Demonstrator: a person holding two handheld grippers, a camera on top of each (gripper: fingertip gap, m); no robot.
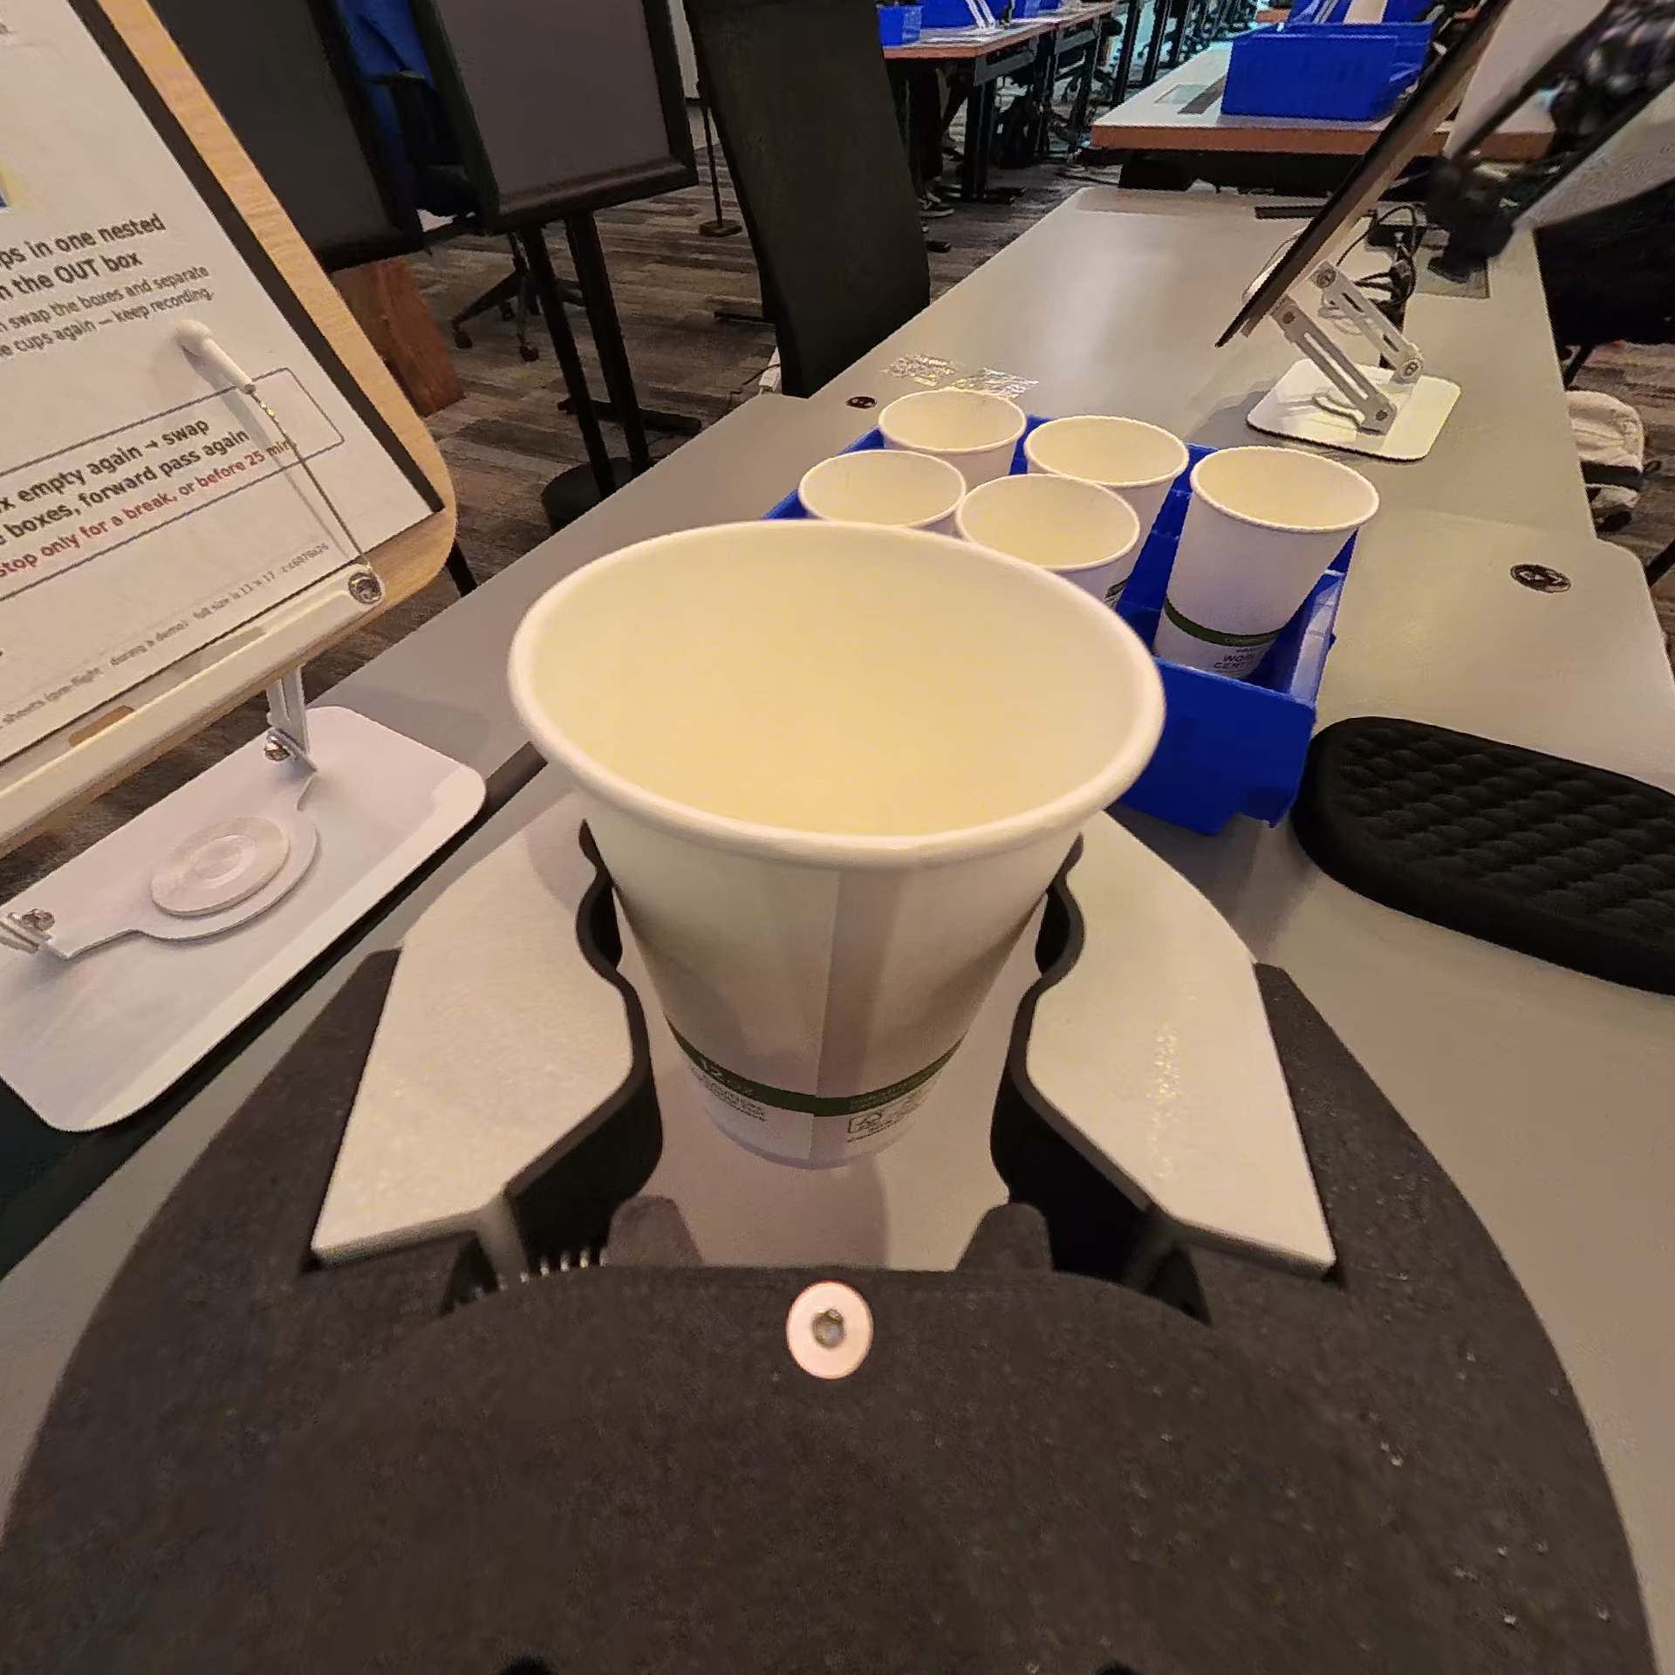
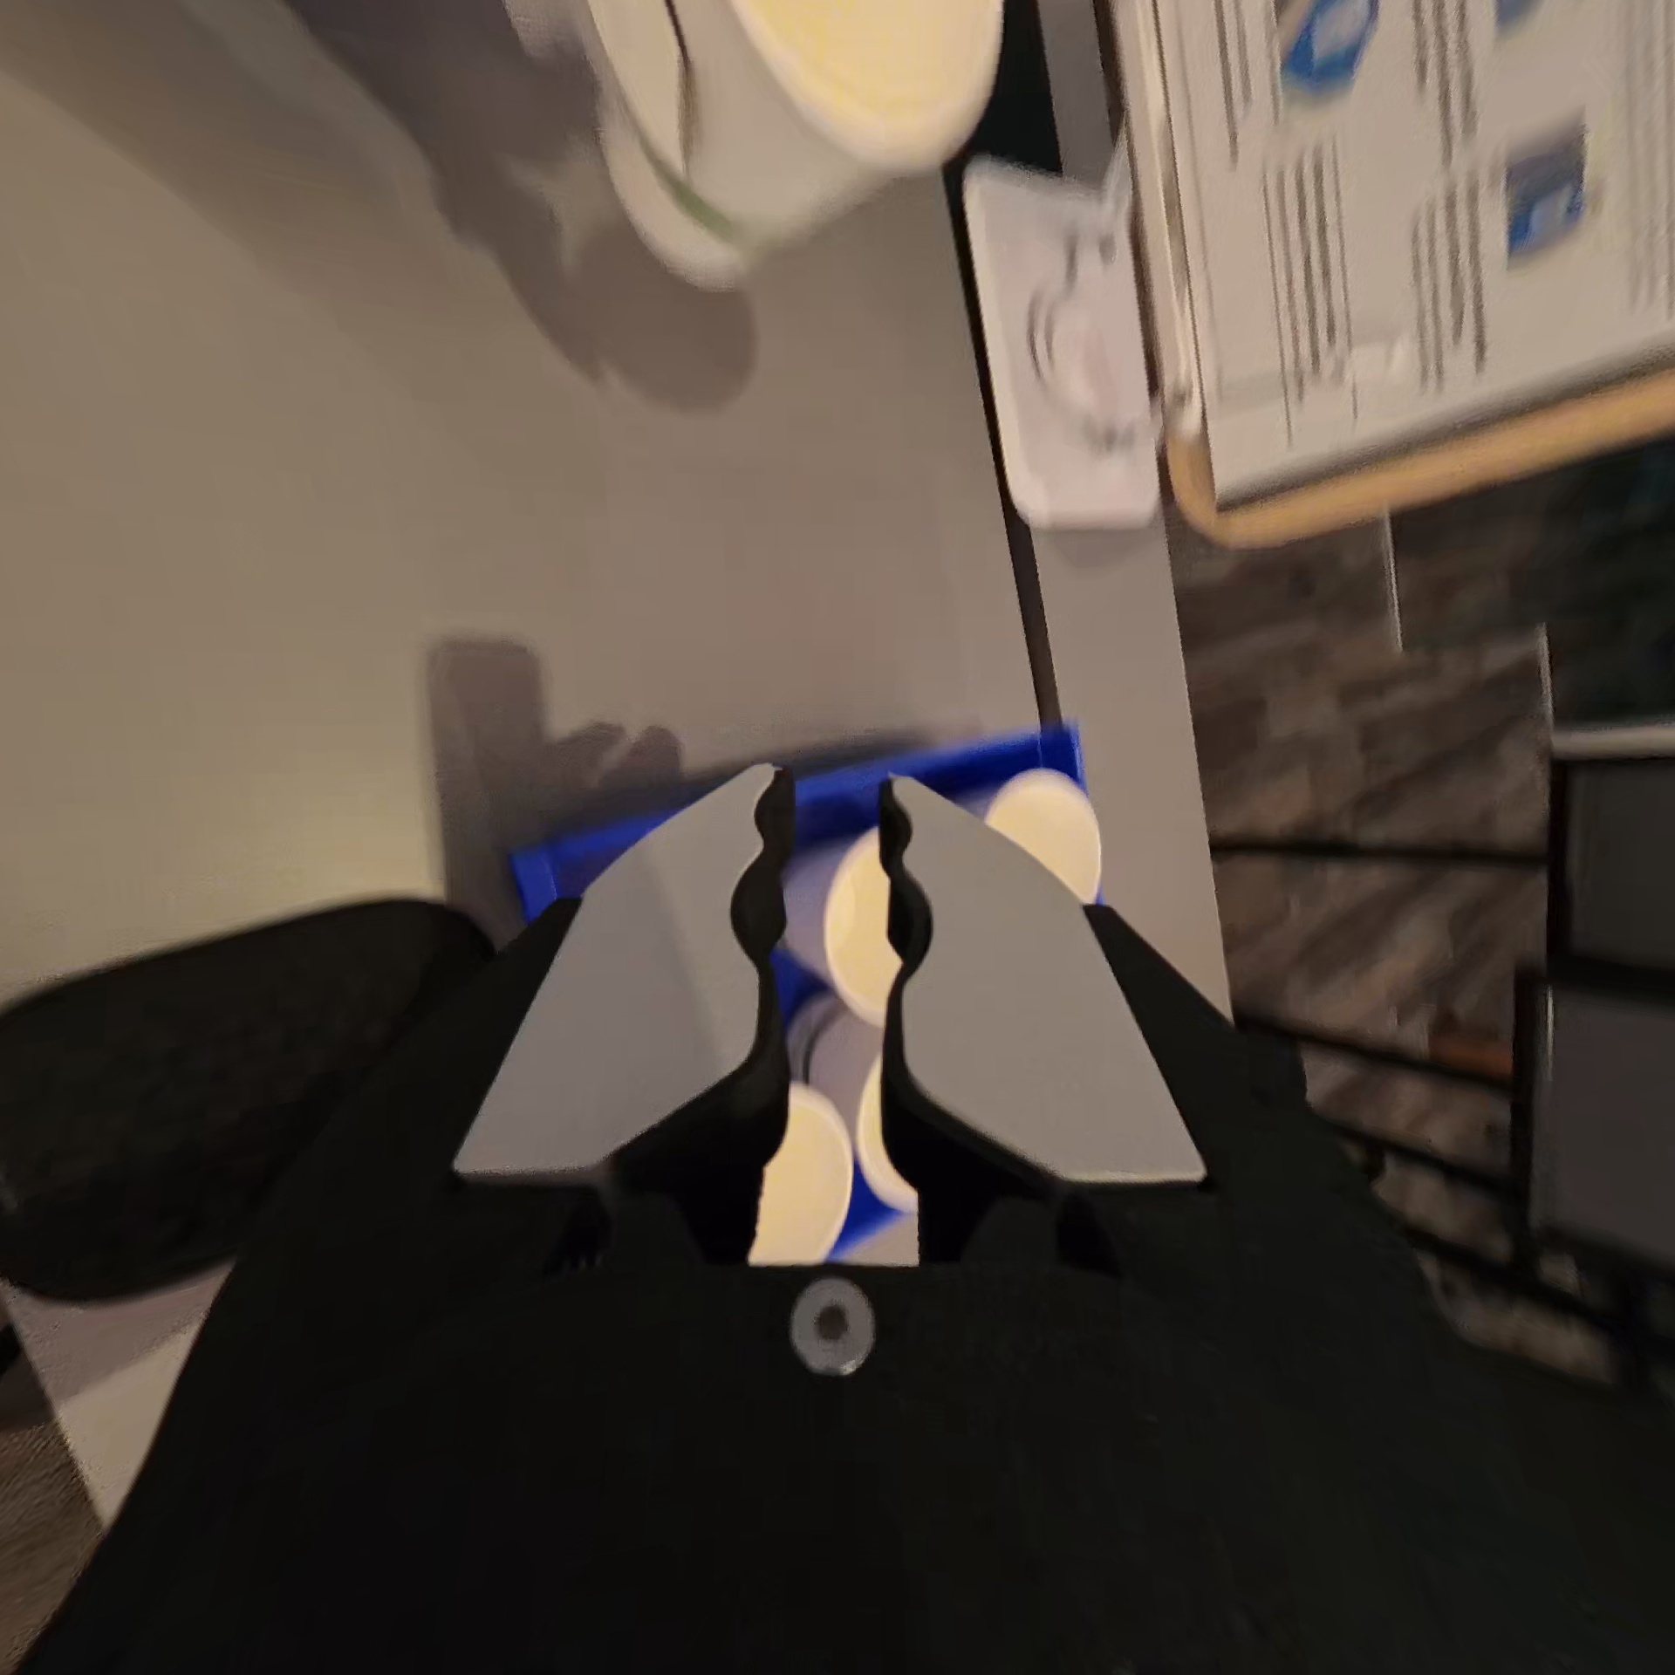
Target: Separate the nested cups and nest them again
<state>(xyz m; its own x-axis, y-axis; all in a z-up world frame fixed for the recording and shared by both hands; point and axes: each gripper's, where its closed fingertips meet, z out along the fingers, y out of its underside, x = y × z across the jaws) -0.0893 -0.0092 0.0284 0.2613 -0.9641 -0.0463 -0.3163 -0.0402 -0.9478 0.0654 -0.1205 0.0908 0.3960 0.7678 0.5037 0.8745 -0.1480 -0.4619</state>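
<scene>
Between the two fingers of the left gripper (image 1: 829, 1024) stands a white paper cup (image 1: 834, 789) with a green band near its base, upright and mouth up, pinched at its lower wall and seemingly lifted clear of the grey counter (image 1: 1450, 1069). Beyond it, toward the counter's far edge, a blue divided bin (image 1: 1224, 734) holds five more cups: four single cups (image 1: 1047, 517) grouped in its left part and one taller-standing cup (image 1: 1269, 544) in the right compartment, each apart from its neighbours. A black padded rest (image 1: 1495, 843) lies just beside the bin at the right, and a stand with a printed sheet (image 1: 181, 435) sits by the counter's left edge.

The right gripper (image 2: 829, 798), heavily blurred in its own view, hovers over the bin with its fingers nearly together, a narrow gap between them and nothing held; cup mouths (image 2: 861, 915) show below it.

By my reading the cups are already separated and renesting is in hand, or the last cup is about to be set down; I cannot tell which. Either way, the next move calls for keeping the held cup upright, centring it over an open mouth or free space, and lowering it gently so the thin wall does not crush.
</scene>
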